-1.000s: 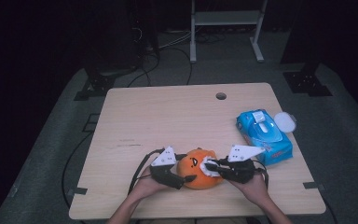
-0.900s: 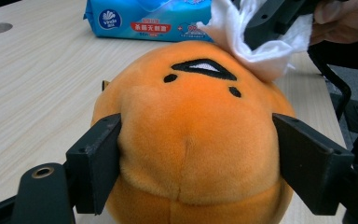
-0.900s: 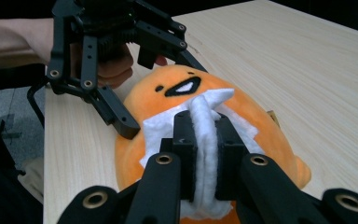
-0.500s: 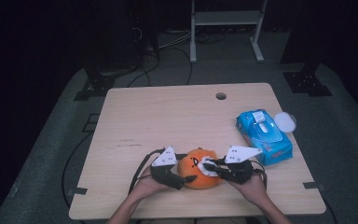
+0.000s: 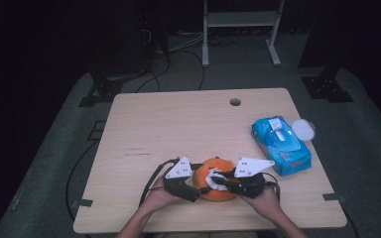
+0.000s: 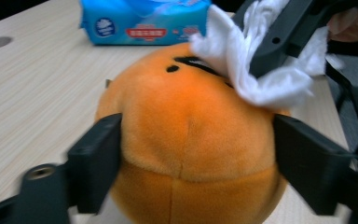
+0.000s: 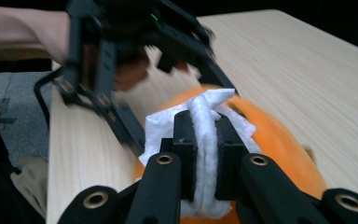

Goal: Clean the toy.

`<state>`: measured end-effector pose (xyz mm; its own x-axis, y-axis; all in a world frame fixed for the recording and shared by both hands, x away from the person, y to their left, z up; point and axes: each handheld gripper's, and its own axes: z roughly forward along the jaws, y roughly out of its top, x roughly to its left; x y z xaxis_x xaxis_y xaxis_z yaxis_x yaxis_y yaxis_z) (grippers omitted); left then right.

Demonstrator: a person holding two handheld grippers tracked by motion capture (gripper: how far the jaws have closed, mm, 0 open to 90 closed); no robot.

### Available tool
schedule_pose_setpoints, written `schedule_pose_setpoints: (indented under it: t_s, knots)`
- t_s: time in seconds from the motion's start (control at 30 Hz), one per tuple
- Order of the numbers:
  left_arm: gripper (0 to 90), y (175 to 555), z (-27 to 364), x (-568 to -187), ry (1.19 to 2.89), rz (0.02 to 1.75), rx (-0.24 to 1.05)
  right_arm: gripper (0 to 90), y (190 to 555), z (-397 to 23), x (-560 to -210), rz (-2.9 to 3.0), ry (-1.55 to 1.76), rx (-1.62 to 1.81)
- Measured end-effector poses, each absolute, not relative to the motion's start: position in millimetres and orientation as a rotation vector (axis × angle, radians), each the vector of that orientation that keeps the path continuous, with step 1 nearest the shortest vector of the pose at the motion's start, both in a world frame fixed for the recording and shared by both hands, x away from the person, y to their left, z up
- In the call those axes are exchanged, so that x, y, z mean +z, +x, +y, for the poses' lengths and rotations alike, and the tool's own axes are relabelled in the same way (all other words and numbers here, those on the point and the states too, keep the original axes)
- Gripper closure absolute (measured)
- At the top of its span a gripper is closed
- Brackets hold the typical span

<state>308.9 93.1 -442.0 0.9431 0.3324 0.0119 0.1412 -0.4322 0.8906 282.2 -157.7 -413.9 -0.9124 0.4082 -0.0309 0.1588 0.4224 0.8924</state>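
The orange plush ball [image 5: 215,179] sits on the counter [image 5: 178,124] close to its near edge, between the two grippers, with the blue wipes pack [image 5: 280,145] near it on the right and a white lid [image 5: 303,129] just beyond that pack. The left gripper [image 5: 191,186] brackets the ball: its fingers [image 6: 95,163] stand on either flank of the plush and have just been closing in after opening, but whether the pads press or only touch I cannot tell. The right gripper [image 5: 218,179] has its fingers [image 7: 185,154] clamped on a folded white wipe [image 7: 205,135], which lies against the top of the ball by its black face markings [image 6: 189,63].

The chief risk, as I judge it, is the ball rolling or turning under the wiping stroke if the left hold is loose; soft plush gives and could slip out sideways. The wipe could also drag out of the right fingers if it snags on the pile.

The ball lies near the counter's front edge, so a push toward the person could send it off. Beyond the ball the counter lies open as far as the round hole [image 5: 235,101]; to the right the pack limits room.
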Motion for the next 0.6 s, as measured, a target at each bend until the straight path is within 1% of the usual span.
schedule_pose_setpoints:
  t_s: [0.03, 0.1, 0.13, 0.23, 0.27, 0.3, 0.33, 0.37, 0.43, 0.47, 0.5, 0.53, 0.57, 0.6]
  knots:
    - [10.8, 308.9, 93.1, -442.0, 2.022, 0.338, 0.224, 81.5, 282.6, -161.6, -414.5, 2.435, 0.518, 1.482]
    - [9.7, 313.7, 97.4, -442.9, 2.016, 0.413, 0.179, 81.5, 283.0, -166.5, -415.3, 2.431, 0.540, 1.469]
    - [15.4, 314.9, 98.7, -444.1, 2.004, 0.414, 0.163, 81.5, 284.6, -174.2, -416.7, 2.423, 0.575, 1.468]
    - [22.0, 312.3, 94.9, -443.8, 2.010, 0.375, 0.185, 81.5, 284.8, -173.0, -415.0, 2.421, 0.573, 1.472]
    - [23.4, 305.6, 89.4, -442.1, 2.038, 0.288, 0.238, 81.5, 283.8, -166.5, -411.5, 2.420, 0.547, 1.495]
    - [24.4, 305.6, 89.4, -442.1, 2.038, 0.288, 0.238, 81.5, 283.8, -166.5, -411.5, 2.420, 0.547, 1.495]
    - [25.4, 298.8, 85.5, -441.1, 2.063, 0.212, 0.286, 81.4, 282.3, -156.9, -406.4, 2.422, 0.489, 1.503]
    - [25.8, 295.9, 84.4, -440.8, 2.074, 0.183, 0.304, 81.5, 281.6, -153.5, -404.4, 2.422, 0.470, 1.495]
    - [25.7, 295.4, 85.2, -440.7, 2.078, 0.175, 0.307, 81.4, 283.6, -154.9, -402.8, 2.418, 0.471, 1.485]
    - [25.5, 298.1, 88.2, -441.7, 2.065, 0.203, 0.278, 81.5, 285.1, -158.9, -403.8, 2.412, 0.490, 1.478]
    - [24.0, 298.1, 88.2, -441.7, 2.065, 0.203, 0.278, 81.5, 285.1, -158.9, -403.8, 2.412, 0.490, 1.478]
    - [19.3, 302.9, 91.5, -441.5, 2.053, 0.261, 0.246, 81.5, 289.5, -170.4, -407.0, 2.402, 0.546, 1.483]
    - [13.0, 302.9, 91.5, -441.5, 2.053, 0.261, 0.246, 81.5, 289.5, -170.4, -407.0, 2.402, 0.546, 1.483]
    - [8.4, 309.6, 94.4, -441.3, 2.034, 0.371, 0.188, 81.5, 289.9, -179.3, -409.8, 2.404, 0.581, 1.460]
